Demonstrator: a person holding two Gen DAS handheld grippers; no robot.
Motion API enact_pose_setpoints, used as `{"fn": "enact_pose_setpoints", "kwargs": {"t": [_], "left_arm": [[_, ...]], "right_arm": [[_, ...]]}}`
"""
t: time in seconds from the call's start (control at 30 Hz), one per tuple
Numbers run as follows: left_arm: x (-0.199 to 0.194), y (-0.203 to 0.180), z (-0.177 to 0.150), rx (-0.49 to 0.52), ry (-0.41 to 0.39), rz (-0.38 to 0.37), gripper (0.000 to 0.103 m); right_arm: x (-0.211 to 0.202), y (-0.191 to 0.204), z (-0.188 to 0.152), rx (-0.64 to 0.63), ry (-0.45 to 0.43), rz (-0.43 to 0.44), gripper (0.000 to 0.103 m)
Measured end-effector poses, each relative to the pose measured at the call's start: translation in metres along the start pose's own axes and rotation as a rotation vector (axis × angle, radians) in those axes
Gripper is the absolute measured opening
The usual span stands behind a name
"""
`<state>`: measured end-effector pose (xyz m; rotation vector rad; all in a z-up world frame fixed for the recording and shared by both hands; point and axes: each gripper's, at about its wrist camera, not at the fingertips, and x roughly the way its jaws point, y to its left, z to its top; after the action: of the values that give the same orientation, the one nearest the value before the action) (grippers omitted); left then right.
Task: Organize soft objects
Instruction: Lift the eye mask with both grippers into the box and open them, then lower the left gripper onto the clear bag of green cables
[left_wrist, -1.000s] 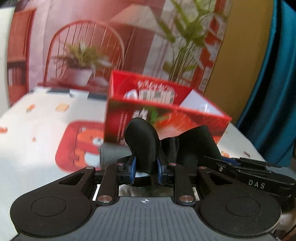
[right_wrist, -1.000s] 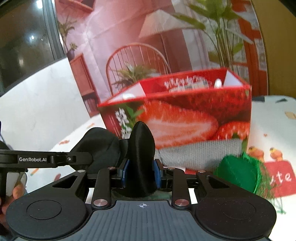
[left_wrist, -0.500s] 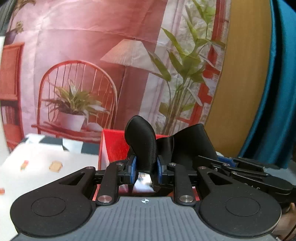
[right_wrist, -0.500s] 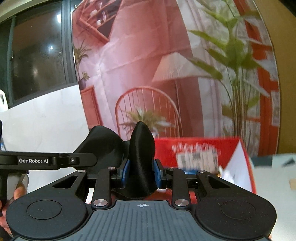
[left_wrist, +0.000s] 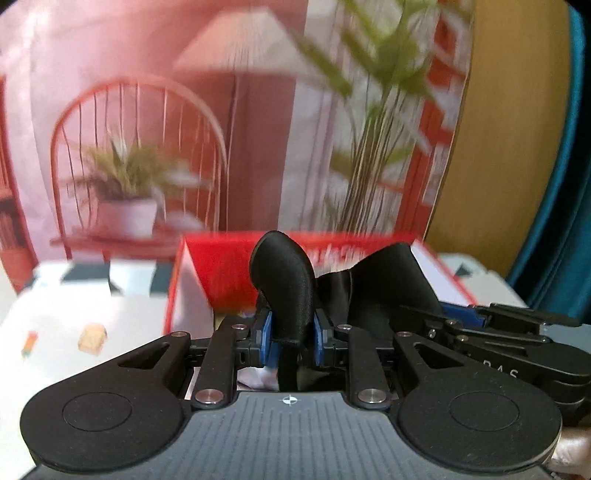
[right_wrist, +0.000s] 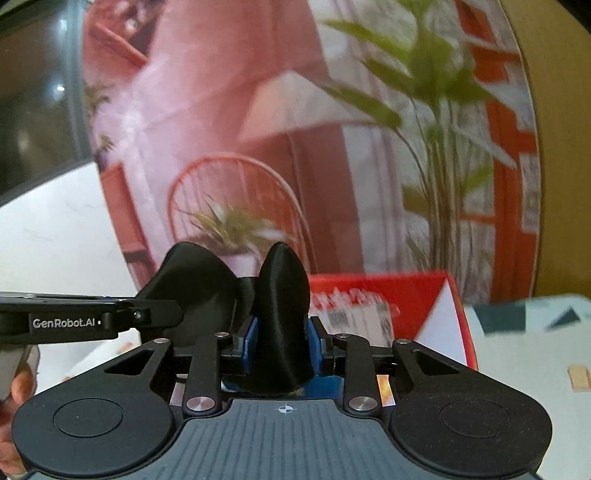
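Through the left wrist view, we are looking along our left tongs, which are clamped tight on a fold of black cloth; the cloth is standing up between the blue pads and spreading off to our right. There our right tongs are coming in from the side, and the far end of the same cloth is running into them. Beyond the cloth, a red box is sitting open on the bench, whose white covering is showing small printed shapes. A printed backdrop of a chair, lamp and plants is filling the wall behind, blurred.

Through the right wrist view, we are seeing our right tongs closed on the black cloth, pinched between their blue pads. The cloth is stretching to the left into our left tongs, which are entering from the frame's edge; from here we cannot tell how their jaws are standing. The red box is lying just behind and to the right, its white inner wall showing, with the bench beyond.
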<state>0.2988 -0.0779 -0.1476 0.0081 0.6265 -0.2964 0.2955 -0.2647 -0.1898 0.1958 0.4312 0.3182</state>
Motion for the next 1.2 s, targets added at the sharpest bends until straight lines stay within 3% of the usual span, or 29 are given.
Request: {"fn": "enact_pose_setpoints", "kwargs": {"t": [0.1, 0.2, 0.3, 0.37, 0.43, 0.5, 0.83, 1.2], "left_arm": [[0.017, 0.0, -0.004, 0.022, 0.066, 0.028, 0.024], [0.032, 0.002, -0.008, 0.035, 0.134, 0.037, 0.027], [0.034, 0.007, -0.012, 0.064, 0.144, 0.045, 0.039], [0.029, 0.009, -0.012, 0.085, 0.117, 0.048, 0.052], [0.021, 0.009, -0.01, 0.096, 0.089, 0.05, 0.072], [0.012, 0.007, -0.009, 0.11, 0.06, 0.044, 0.077], [-0.045, 0.01, -0.03, 0.111, -0.028, 0.024, 0.08], [-0.083, 0.029, -0.08, 0.004, -0.016, -0.006, 0.082]], "right_arm": [[0.011, -0.006, -0.009, 0.021, 0.06, -0.029, 0.031], [0.017, -0.006, -0.014, 0.0, 0.091, -0.054, 0.04], [0.016, -0.006, -0.015, -0.029, 0.088, -0.087, 0.048], [0.011, -0.007, -0.015, -0.031, 0.077, -0.097, 0.055], [0.004, -0.008, -0.015, -0.037, 0.061, -0.111, 0.059], [-0.004, -0.008, -0.014, -0.025, 0.047, -0.108, 0.059], [-0.054, 0.014, -0.032, -0.015, -0.047, -0.07, 0.061], [-0.09, 0.041, -0.075, 0.004, -0.044, -0.045, 0.061]]}}
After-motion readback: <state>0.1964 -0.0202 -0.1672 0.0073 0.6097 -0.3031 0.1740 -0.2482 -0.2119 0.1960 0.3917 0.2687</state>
